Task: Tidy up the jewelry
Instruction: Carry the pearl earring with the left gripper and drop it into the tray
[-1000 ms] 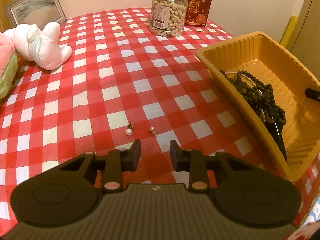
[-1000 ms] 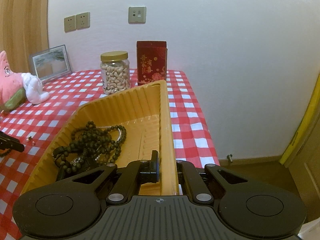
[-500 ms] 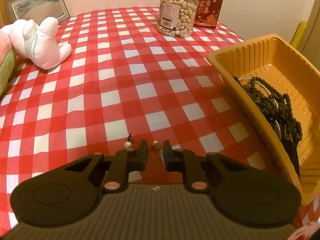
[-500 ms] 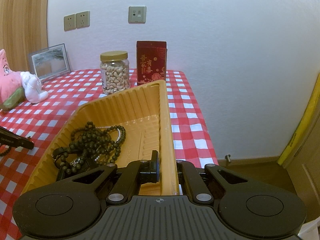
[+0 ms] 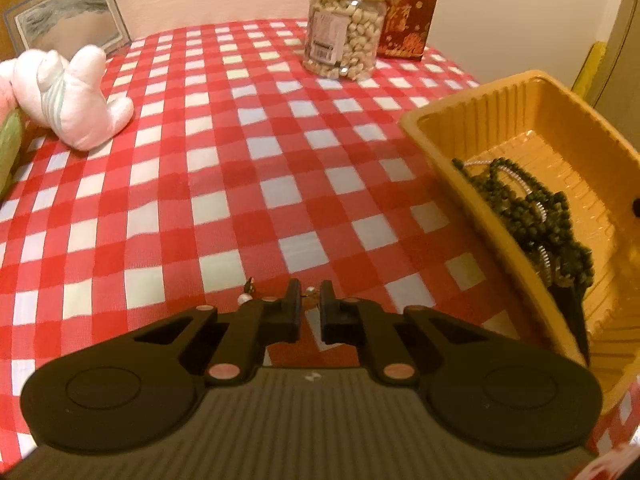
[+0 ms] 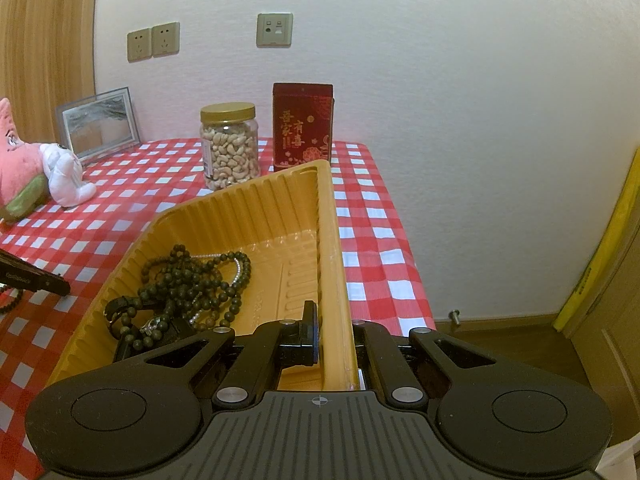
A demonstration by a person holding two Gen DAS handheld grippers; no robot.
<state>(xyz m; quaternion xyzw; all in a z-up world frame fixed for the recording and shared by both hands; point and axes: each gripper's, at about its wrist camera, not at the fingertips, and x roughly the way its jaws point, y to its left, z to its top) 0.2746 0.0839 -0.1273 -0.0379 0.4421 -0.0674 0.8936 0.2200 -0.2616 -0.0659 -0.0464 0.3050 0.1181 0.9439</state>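
White wall (image 6: 440, 80), checkered table (image 5: 240, 160), sockets (image 6: 154, 41)

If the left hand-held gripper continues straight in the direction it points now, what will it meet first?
Probably the small pearl earring between the left hand-held gripper tips, then the checked tablecloth just beyond; depth is unclear.

Beads (image 6: 192, 280) lie in tray (image 6: 256, 204); earrings (image 5: 245, 298) left on cloth (image 5: 224, 168).

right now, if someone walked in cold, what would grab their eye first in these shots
Probably the yellow tray at the table's right edge, a tangle of dark bead strings heaped inside and the right gripper clamped on its rim. Next, two tiny pearl earrings on the red checked tablecloth: one between the fingers of the left gripper, whose jaws have just been closing, the other beside it.
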